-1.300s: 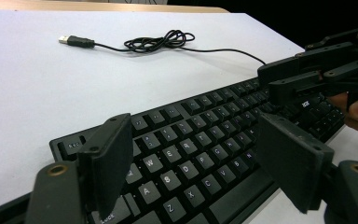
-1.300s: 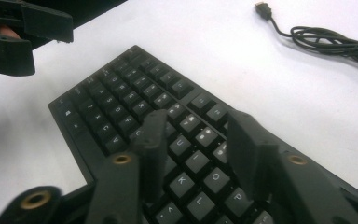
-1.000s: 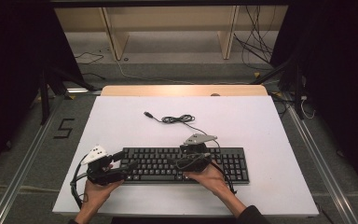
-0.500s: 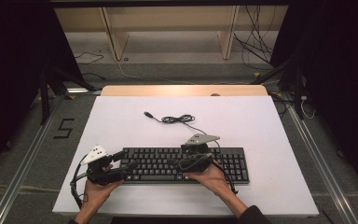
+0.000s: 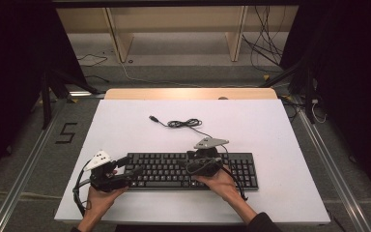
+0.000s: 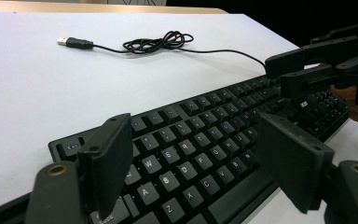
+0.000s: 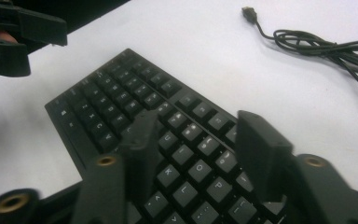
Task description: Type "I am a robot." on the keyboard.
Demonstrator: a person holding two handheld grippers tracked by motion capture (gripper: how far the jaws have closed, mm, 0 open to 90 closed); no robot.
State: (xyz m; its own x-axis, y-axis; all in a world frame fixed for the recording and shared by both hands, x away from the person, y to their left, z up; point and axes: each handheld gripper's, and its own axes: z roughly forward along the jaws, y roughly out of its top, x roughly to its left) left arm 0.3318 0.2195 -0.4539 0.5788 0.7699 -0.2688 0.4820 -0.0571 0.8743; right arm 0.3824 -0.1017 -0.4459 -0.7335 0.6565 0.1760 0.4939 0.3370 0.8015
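Though ungrasped, keyboard (image 5: 174, 170) beneath both fingers (image 6: 109, 158).

The high view looks forward and down over the whole white table (image 5: 125, 130). Each gripper view sits low and close above the keyboard (image 5: 193, 170), facing inward along it toward the other gripper. All three views share the keyboard and its coiled cable (image 5: 183, 123).

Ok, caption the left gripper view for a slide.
Open left tongs poised over a black keyboard on a white table, its USB cable coiled beyond.
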